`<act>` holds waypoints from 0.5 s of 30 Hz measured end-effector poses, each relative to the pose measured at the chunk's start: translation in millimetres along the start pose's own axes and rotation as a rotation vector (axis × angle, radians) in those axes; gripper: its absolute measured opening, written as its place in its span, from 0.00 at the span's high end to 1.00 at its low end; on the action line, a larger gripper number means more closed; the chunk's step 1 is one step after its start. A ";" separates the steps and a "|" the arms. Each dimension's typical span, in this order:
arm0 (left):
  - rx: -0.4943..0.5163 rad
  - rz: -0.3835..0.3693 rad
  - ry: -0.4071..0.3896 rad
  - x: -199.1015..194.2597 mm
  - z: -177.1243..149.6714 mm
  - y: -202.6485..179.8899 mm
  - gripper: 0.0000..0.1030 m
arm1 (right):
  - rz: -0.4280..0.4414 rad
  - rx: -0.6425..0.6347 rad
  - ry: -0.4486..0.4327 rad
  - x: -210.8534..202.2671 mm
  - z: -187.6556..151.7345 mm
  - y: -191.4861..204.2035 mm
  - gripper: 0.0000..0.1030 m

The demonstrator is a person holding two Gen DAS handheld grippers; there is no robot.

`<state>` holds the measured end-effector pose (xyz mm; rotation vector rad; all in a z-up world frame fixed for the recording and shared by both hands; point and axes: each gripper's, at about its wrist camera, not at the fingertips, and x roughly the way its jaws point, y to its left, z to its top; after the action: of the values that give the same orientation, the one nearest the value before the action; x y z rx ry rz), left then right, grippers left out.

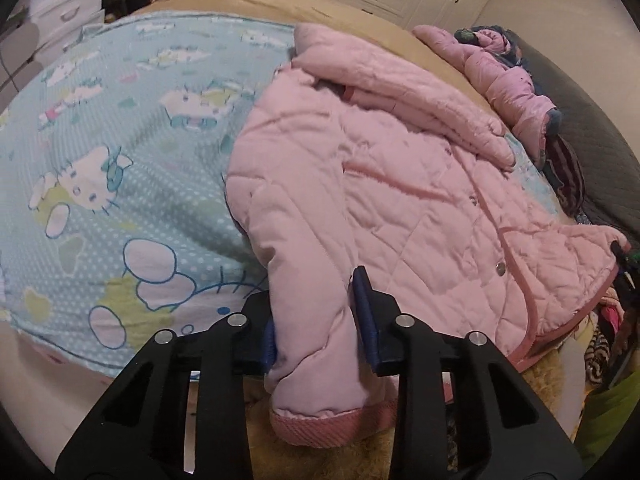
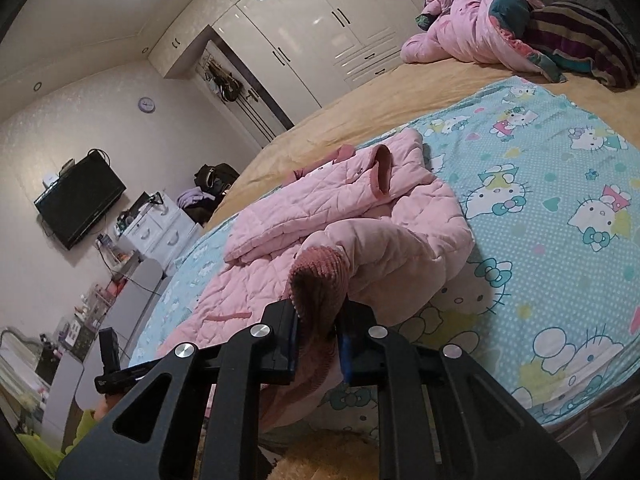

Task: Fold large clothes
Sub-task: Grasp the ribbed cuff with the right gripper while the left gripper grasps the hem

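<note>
A pink quilted jacket (image 1: pixel 400 184) lies spread on a blue cartoon-cat sheet (image 1: pixel 100 160) on the bed. My left gripper (image 1: pixel 318 328) is shut on one sleeve (image 1: pixel 308 304) just above its ribbed cuff (image 1: pixel 332 424), which hangs over the bed's near edge. In the right wrist view the jacket (image 2: pixel 320 216) lies bunched on the sheet (image 2: pixel 540 180). My right gripper (image 2: pixel 320 344) is shut on the darker pink ribbed cuff (image 2: pixel 316 280) of the other sleeve and holds it a little above the sheet.
A heap of pink padded and striped clothes (image 2: pixel 500 28) sits at the far end of the tan bedspread (image 2: pixel 360 104). White wardrobes (image 2: pixel 320 28), a wall television (image 2: pixel 80 200) and white drawers (image 2: pixel 160 224) stand beyond the bed. A shaggy rug (image 2: pixel 320 456) lies below.
</note>
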<state>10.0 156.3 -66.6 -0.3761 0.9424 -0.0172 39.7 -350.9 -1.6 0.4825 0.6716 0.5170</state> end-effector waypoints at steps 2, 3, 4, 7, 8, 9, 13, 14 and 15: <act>-0.003 0.004 0.010 -2.1 1.5 0.2 0.76 | -0.008 0.007 0.001 -1.6 -1.8 -1.4 0.86; -0.001 0.009 0.016 -3.8 1.0 0.7 0.76 | -0.015 0.002 0.002 -2.9 -4.0 -0.5 0.86; 0.002 0.023 0.023 -5.0 -0.2 1.4 0.78 | -0.026 -0.006 0.008 -3.6 -6.8 0.0 0.86; 0.007 0.027 0.027 -12.8 -6.6 6.5 0.78 | -0.036 -0.002 0.014 -6.0 -13.8 -2.9 0.86; 0.008 0.028 0.027 -16.1 -9.0 8.7 0.78 | -0.038 0.008 0.015 -6.9 -16.0 -5.3 0.86; 0.006 0.021 0.031 -19.4 -10.6 10.4 0.78 | -0.040 0.019 0.015 -7.8 -17.7 -7.5 0.86; -0.016 -0.053 0.057 -27.6 -16.6 13.1 0.62 | -0.038 0.033 0.015 -9.2 -22.1 -10.3 0.86; -0.010 -0.067 0.071 -27.6 -18.9 11.2 0.53 | -0.037 0.033 0.013 -9.5 -22.7 -9.7 0.86; -0.002 -0.068 0.080 -26.9 -20.7 8.4 0.51 | -0.036 0.033 0.010 -9.6 -23.3 -9.4 0.86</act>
<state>-23.6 162.6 -59.1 -0.4116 1.0079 -0.0944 20.0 -358.0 -18.6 0.4985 0.6983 0.4747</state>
